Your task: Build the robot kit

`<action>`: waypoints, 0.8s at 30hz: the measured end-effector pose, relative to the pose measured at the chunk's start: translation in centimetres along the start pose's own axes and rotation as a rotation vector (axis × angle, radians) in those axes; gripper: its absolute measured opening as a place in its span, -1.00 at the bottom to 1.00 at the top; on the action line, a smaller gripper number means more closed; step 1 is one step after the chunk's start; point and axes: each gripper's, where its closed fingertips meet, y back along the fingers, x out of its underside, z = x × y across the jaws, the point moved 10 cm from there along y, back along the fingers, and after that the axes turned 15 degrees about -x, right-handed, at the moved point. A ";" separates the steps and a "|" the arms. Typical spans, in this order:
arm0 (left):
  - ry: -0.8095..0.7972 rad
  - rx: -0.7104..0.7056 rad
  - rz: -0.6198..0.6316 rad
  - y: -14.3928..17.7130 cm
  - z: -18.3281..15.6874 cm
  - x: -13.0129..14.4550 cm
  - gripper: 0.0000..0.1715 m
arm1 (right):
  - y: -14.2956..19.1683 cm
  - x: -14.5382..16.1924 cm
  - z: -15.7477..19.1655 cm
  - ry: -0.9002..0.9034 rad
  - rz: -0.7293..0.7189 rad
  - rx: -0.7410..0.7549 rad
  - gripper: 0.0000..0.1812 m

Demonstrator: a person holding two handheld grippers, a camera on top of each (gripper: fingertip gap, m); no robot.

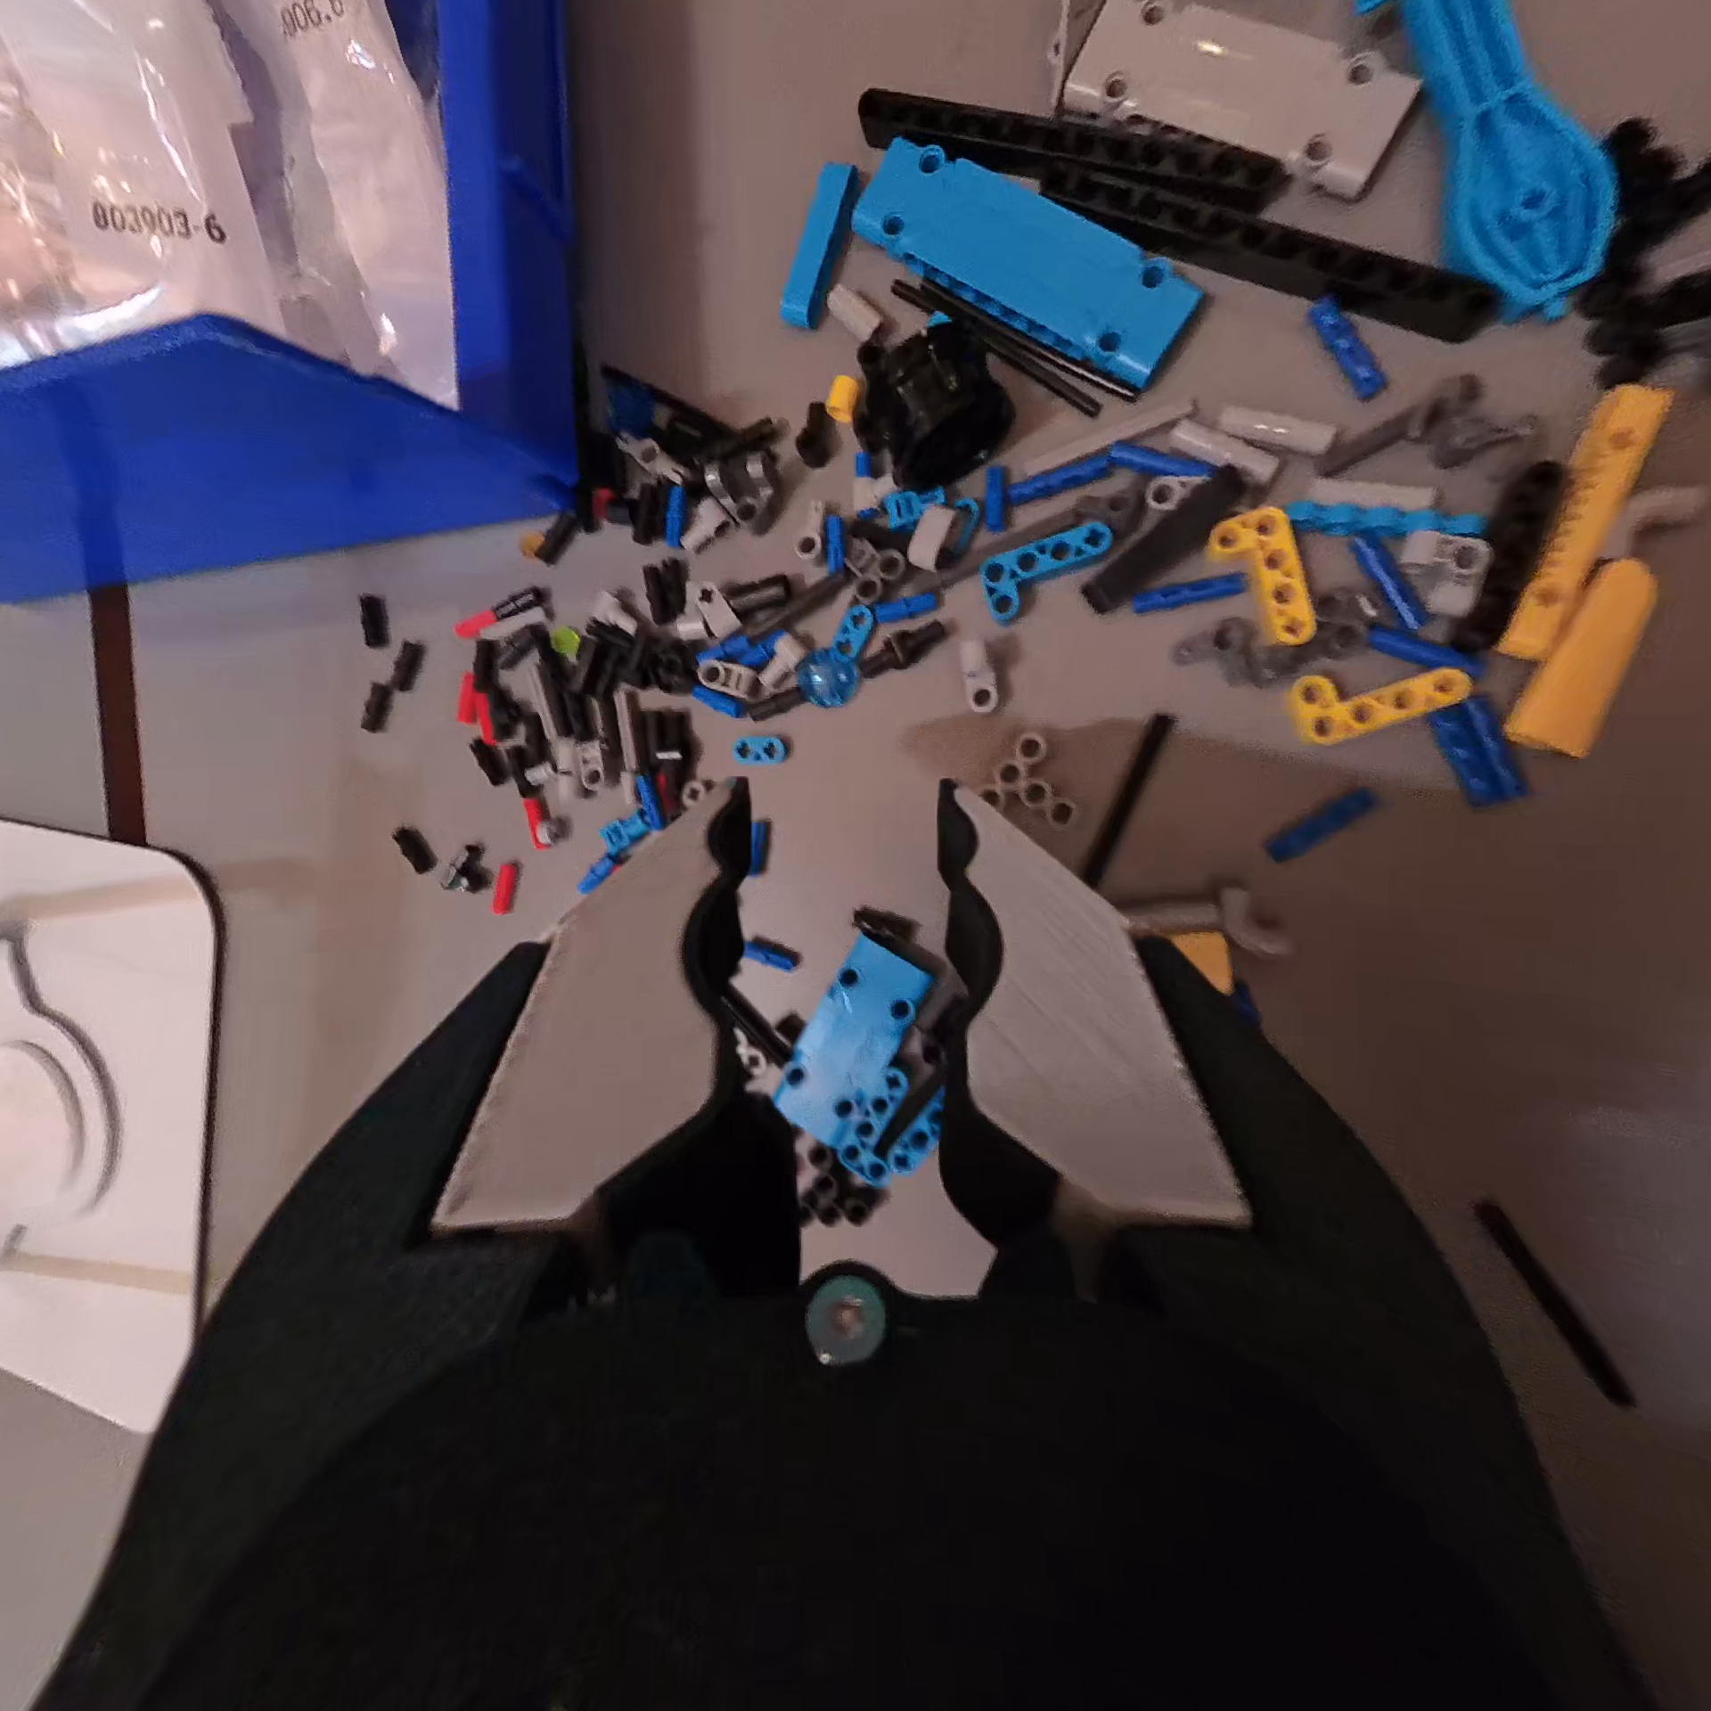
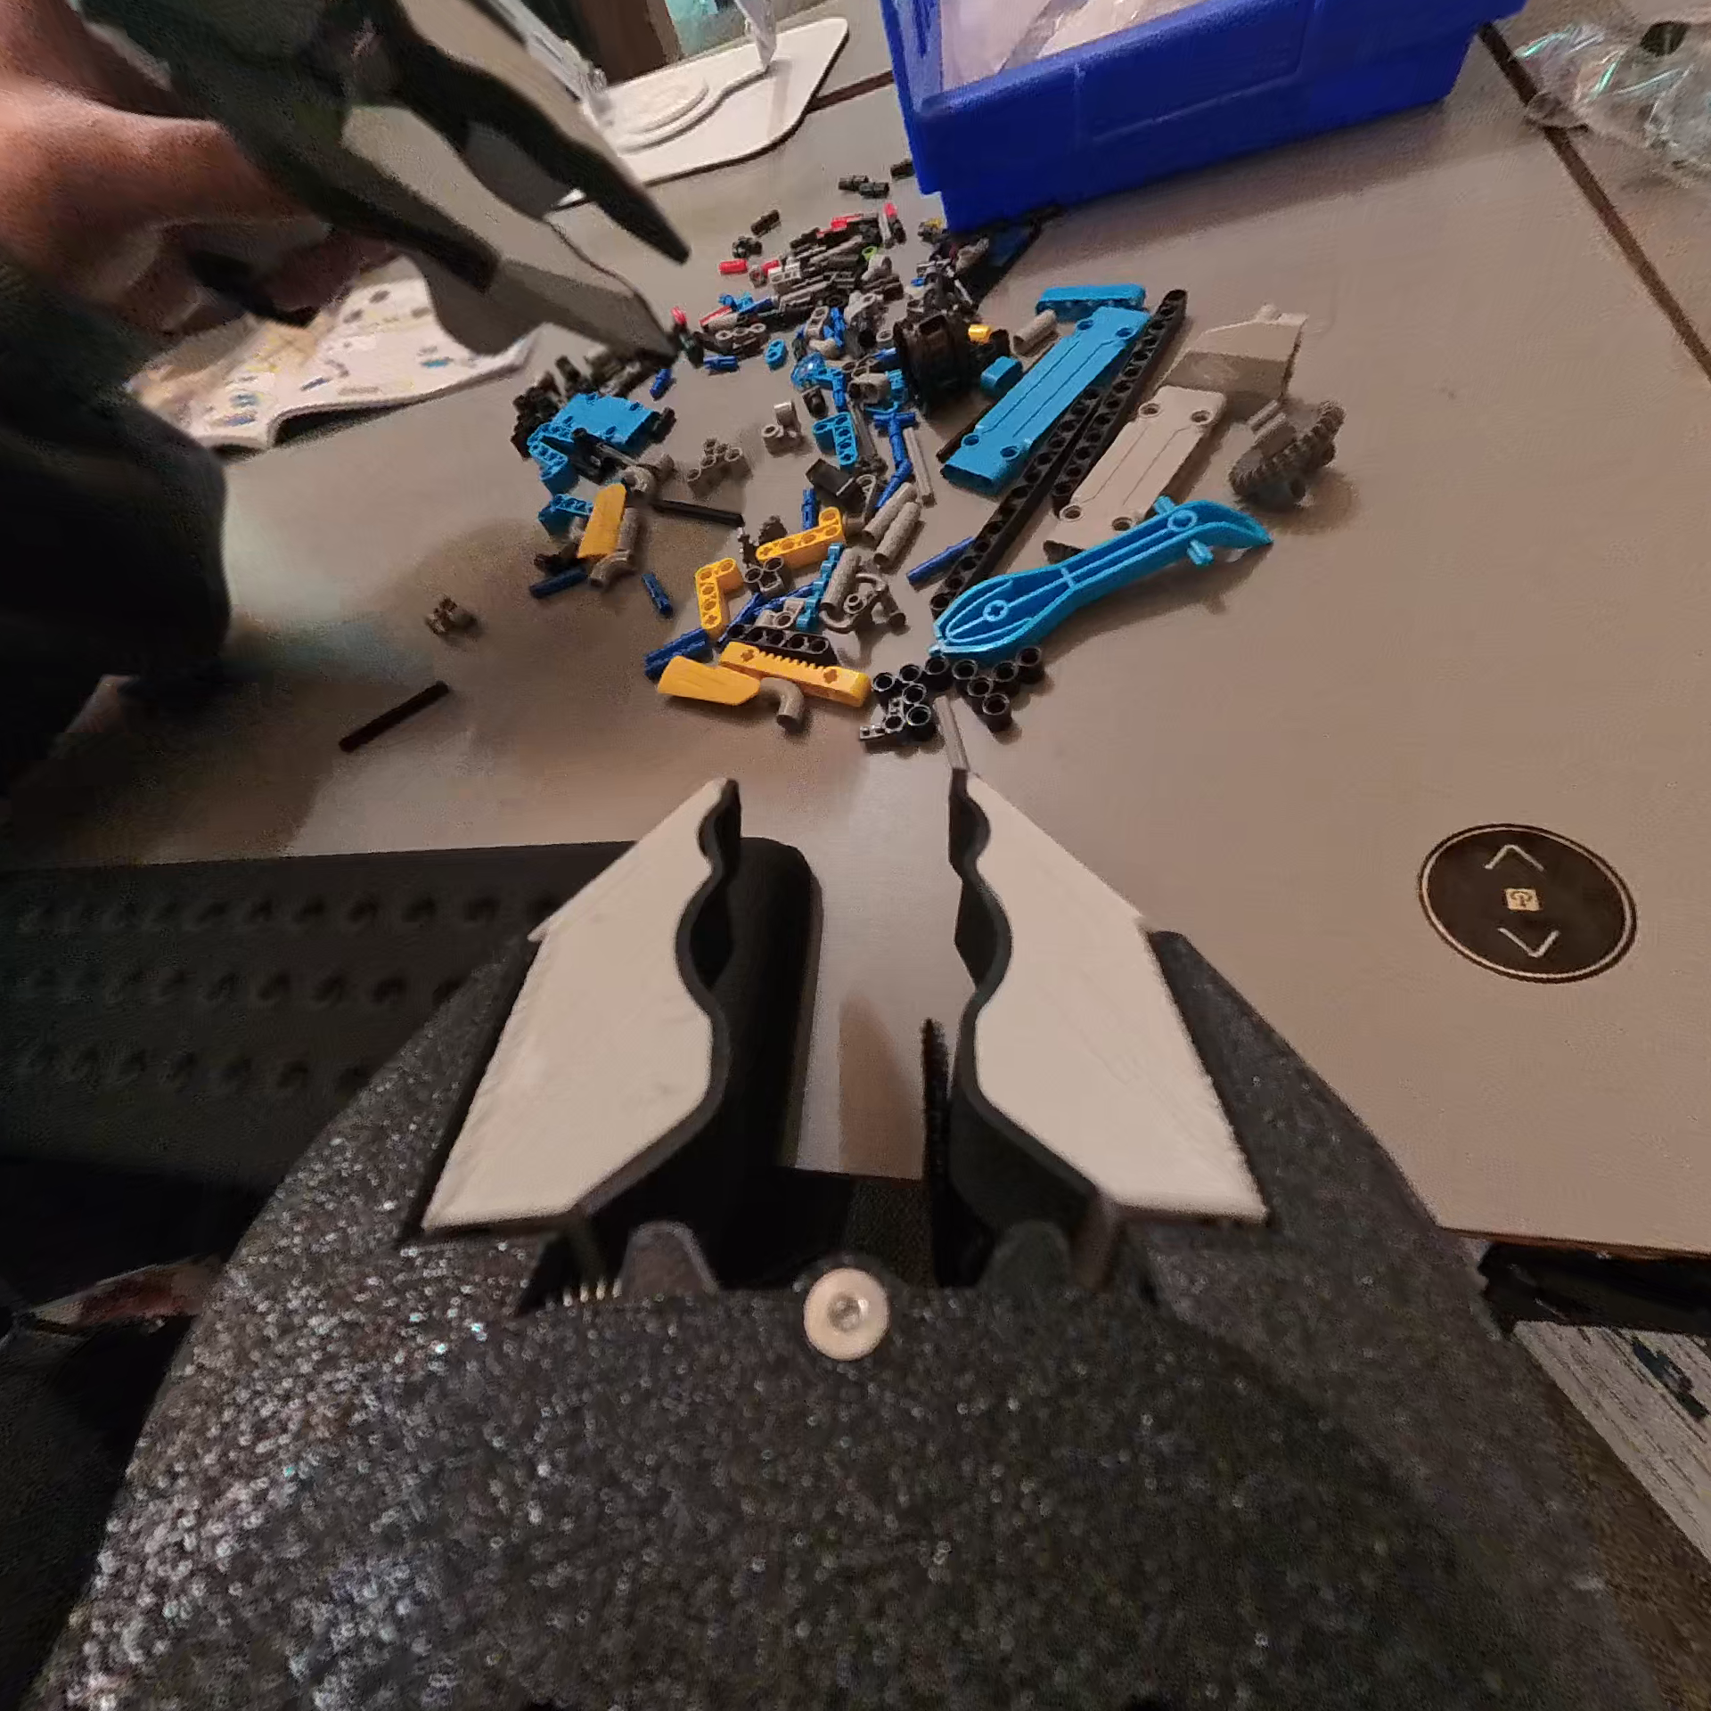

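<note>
The left gripper (image 1: pixel 843 796) hovers with wide fingers over a light-blue assembly (image 1: pixel 856 1046) on the bench (image 1: pixel 1389 1018); the right gripper (image 2: pixel 844 787) fingers are wide, holding nothing.

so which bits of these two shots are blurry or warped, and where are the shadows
Left wrist view: the light blue propeller-shaped plastic piece and white board at the frame edges are smeared; the open left gripper casts a soft shadow on the grey tabletop.
Right wrist view: the hand is motion-blurred, the blue plastic bin bows from wide-angle distortion, and the right gripper is sharp.
</note>
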 end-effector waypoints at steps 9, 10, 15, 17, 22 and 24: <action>0.127 0.087 0.017 -2.9 1.3 -0.1 -0.53 | 0.1 0.2 -0.4 -0.011 -0.008 0.012 -0.53; 0.116 0.080 0.033 -2.9 1.5 0.0 -0.51 | 0.3 0.1 -0.5 -0.019 -0.021 0.004 -0.54; 0.041 0.114 0.022 -2.7 1.3 -0.7 -0.58 | 0.7 0.1 -0.8 -0.053 -0.045 -0.013 -0.56; -0.021 0.110 0.002 -2.9 1.1 -1.3 -0.63 | 0.5 0.2 -0.8 -0.060 -0.035 -0.023 -0.56; -0.113 0.167 -0.026 -4.2 1.1 -2.9 -0.69 | 0.2 0.4 -0.8 -0.060 -0.013 -0.026 -0.55; -0.127 0.201 -0.032 -4.7 1.3 -3.3 -0.74 | 0.2 0.4 -0.8 -0.064 -0.017 -0.030 -0.56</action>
